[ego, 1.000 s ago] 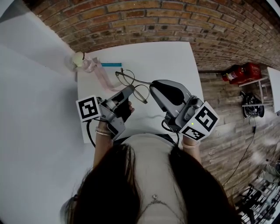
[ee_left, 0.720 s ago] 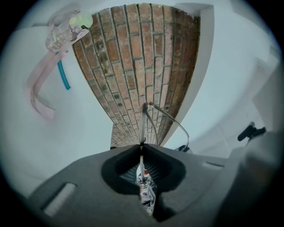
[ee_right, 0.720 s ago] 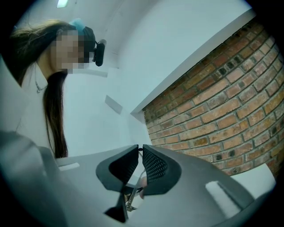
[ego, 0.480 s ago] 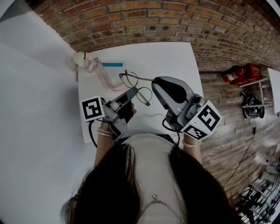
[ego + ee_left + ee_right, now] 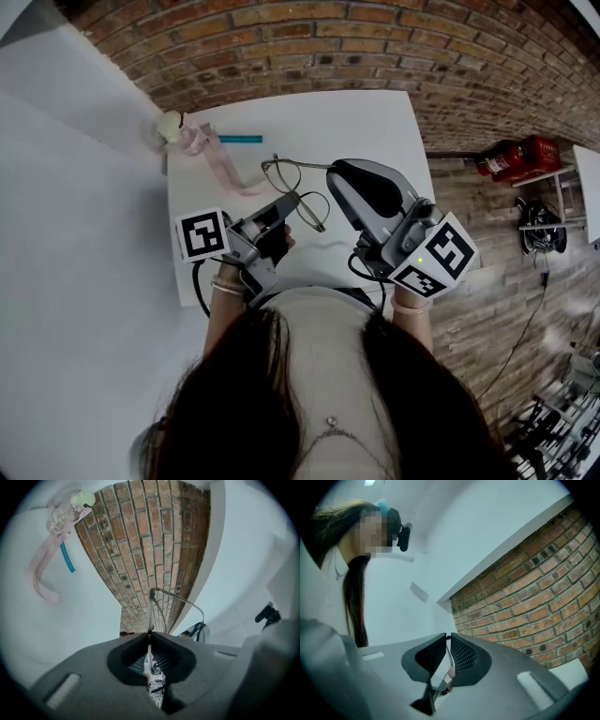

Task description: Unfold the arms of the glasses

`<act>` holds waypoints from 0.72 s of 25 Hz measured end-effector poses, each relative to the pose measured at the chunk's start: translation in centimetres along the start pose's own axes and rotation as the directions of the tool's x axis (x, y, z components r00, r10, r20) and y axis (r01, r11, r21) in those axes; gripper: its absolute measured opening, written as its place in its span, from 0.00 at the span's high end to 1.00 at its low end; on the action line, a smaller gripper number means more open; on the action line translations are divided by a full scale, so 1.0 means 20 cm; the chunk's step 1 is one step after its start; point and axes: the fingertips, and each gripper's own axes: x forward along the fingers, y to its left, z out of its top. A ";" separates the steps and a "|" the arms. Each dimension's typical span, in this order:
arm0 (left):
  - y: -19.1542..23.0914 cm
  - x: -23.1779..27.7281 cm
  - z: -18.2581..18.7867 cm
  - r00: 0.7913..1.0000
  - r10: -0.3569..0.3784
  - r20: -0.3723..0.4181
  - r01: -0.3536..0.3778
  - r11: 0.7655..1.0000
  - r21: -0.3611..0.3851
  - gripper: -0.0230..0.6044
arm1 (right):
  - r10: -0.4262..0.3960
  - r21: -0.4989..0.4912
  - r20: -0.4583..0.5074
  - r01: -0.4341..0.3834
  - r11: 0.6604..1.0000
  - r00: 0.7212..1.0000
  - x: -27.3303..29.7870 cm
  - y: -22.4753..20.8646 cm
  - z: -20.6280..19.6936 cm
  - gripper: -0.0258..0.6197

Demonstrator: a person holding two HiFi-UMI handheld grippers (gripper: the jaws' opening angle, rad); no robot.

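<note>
Thin metal-framed glasses [image 5: 296, 193] hang above the white table [image 5: 375, 122], between my two grippers. My left gripper [image 5: 291, 199] is shut on the frame by one lens; in the left gripper view the wire frame [image 5: 161, 603] rises straight out of the closed jaws [image 5: 149, 633]. My right gripper [image 5: 335, 171] is shut on the end of one arm of the glasses, which runs left to the frame. In the right gripper view the thin arm [image 5: 447, 660] shows pinched between the pads, jaws [image 5: 448, 637] closed.
A teal stick [image 5: 240, 140] and a pink strap [image 5: 220, 165] with a pale round knob [image 5: 169, 125] lie at the table's far left corner. A brick wall [image 5: 375, 47] stands behind the table. A red extinguisher [image 5: 514, 155] lies on the floor at the right.
Both grippers and the glasses have drifted a little to the right. The frame has turned slightly, and both grips are unchanged.
</note>
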 end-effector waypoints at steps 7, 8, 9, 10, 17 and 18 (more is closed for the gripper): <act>0.00 0.02 -0.04 1.000 0.010 -0.019 -0.010 1.000 0.009 0.93 | -0.006 -0.007 0.008 0.006 1.000 1.000 -0.01 -0.01 0.02 0.91; 0.00 0.02 -0.05 1.000 0.012 -0.021 -0.012 1.000 0.010 0.93 | -0.007 -0.008 0.008 0.007 1.000 1.000 -0.01 -0.01 0.03 0.91; 0.01 0.02 -0.05 1.000 0.014 -0.023 -0.014 1.000 0.010 0.93 | -0.008 -0.008 0.009 0.008 1.000 1.000 -0.01 -0.01 0.03 0.91; 0.01 0.03 -0.05 1.000 0.016 -0.025 -0.016 1.000 0.009 0.93 | -0.009 -0.009 0.009 0.010 1.000 1.000 -0.01 -0.02 0.03 0.91; 0.01 0.03 -0.08 0.999 0.021 -0.040 -0.020 1.000 0.017 0.93 | -0.017 -0.013 0.011 0.018 1.000 1.000 0.00 -0.02 0.04 0.91; 0.01 0.03 -0.08 0.999 0.021 -0.042 -0.020 1.000 0.016 0.93 | -0.019 -0.014 0.011 0.019 1.000 1.000 0.00 -0.03 0.04 0.91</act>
